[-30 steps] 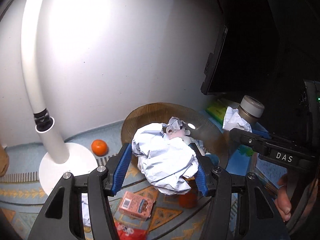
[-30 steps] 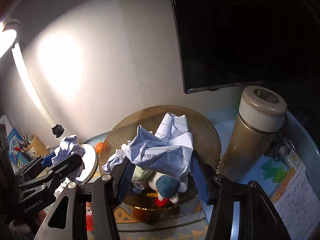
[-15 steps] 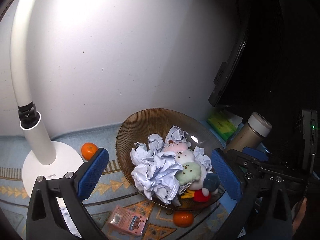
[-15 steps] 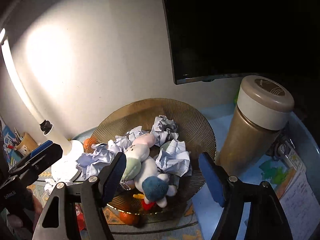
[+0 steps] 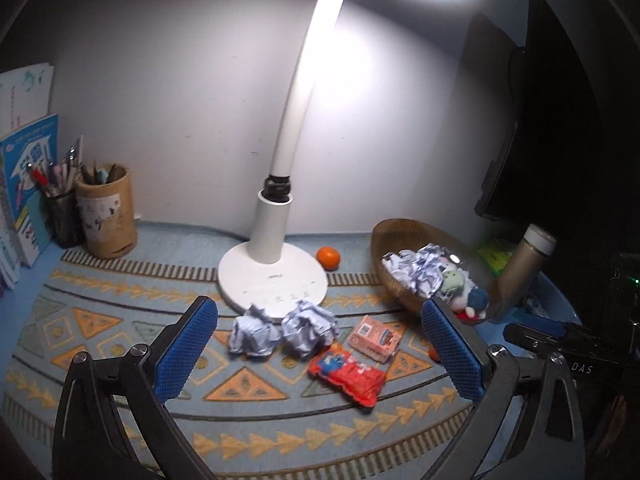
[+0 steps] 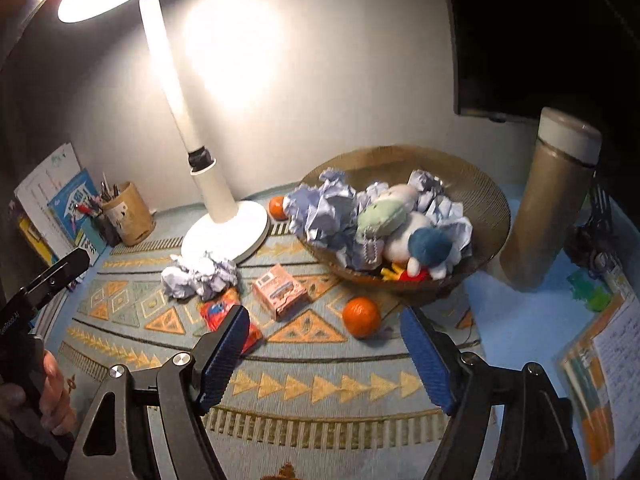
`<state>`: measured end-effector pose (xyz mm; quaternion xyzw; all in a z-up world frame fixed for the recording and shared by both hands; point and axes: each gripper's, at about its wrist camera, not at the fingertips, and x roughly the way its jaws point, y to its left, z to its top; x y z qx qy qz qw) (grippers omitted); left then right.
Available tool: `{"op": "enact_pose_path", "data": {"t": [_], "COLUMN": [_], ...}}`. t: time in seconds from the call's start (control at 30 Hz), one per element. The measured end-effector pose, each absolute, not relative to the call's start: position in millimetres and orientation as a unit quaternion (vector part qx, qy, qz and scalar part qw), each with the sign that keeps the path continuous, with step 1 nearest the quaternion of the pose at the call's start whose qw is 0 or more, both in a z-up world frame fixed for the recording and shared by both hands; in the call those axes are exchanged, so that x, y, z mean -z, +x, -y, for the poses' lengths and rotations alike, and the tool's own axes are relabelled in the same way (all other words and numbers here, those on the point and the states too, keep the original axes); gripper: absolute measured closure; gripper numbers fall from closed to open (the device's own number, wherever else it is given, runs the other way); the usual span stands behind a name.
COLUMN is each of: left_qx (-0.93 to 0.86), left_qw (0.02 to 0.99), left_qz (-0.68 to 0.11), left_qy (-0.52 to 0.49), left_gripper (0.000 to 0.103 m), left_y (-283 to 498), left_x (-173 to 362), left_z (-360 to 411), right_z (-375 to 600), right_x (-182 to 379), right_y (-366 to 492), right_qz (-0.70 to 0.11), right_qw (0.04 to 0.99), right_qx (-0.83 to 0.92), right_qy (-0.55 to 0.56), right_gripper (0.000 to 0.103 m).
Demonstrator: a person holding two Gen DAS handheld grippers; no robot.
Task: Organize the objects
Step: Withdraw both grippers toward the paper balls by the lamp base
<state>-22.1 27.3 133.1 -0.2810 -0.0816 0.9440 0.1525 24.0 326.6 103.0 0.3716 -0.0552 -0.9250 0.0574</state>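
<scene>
A brown ribbed bowl point(image 6: 476, 184) point(image 5: 404, 230) holds several crumpled paper balls point(image 6: 320, 208) and plush toys point(image 6: 416, 236). Two more paper balls point(image 5: 280, 330) point(image 6: 200, 276) lie on the mat by the lamp base. A pink box point(image 5: 374, 338) point(image 6: 280, 290), a red snack packet point(image 5: 346, 376) point(image 6: 218, 312) and two oranges point(image 6: 361, 317) point(image 5: 328, 258) lie on the mat. My left gripper point(image 5: 320, 354) is open and empty, above the mat in front of the paper balls. My right gripper point(image 6: 322, 354) is open and empty, in front of the bowl.
A white desk lamp point(image 5: 276, 264) stands at the middle back. A pen holder point(image 5: 106, 216) and books point(image 5: 24, 188) are at the left. A tan thermos point(image 6: 548, 208) stands right of the bowl, below a dark monitor point(image 5: 560, 120). Papers point(image 6: 600, 368) lie far right.
Both grippers opened and dropped their crumpled paper into the bowl, then pulled back and away from it. The view is now wider over the mat.
</scene>
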Motion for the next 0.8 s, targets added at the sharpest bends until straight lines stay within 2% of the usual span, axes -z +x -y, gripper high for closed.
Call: {"op": "enact_pose_path", "data": {"t": [0.13,0.3,0.37,0.47,0.8], "left_qx": [-0.937,-0.925,-0.926,-0.929,-0.927], "left_qw": [0.093,0.085,0.089,0.088,0.093], "left_qz": [0.072,0.09,0.089,0.092,0.092], "left_qy": [-0.328,-0.36,-0.356,-0.347,-0.351], "left_gripper": [0.001,0.001,0.001,0.001,0.001], "left_y": [-20.3,-19.1,-18.3,-13.0,-12.8], "left_x": [-76.7,-33.6,-35.2,-37.7,-36.7], "left_z": [0.5,16.1,16.5,19.2,17.4], "right_z": [-313.9,-304.1,-299.9,-292.9,-279.4], "right_x": [-51.0,-23.0,-24.5,-27.1,-26.4], "right_y": [21.9,22.8,24.5,29.0,30.8], "right_qz": [0.048,0.036,0.025,0.002,-0.037], "right_qw": [0.063,0.06,0.057,0.05,0.043], "right_qx": [0.916,0.914,0.916,0.922,0.922], "right_qy": [0.394,0.401,0.395,0.385,0.382], "right_gripper": [0.027,0.027,0.026,0.018,0.017]}}
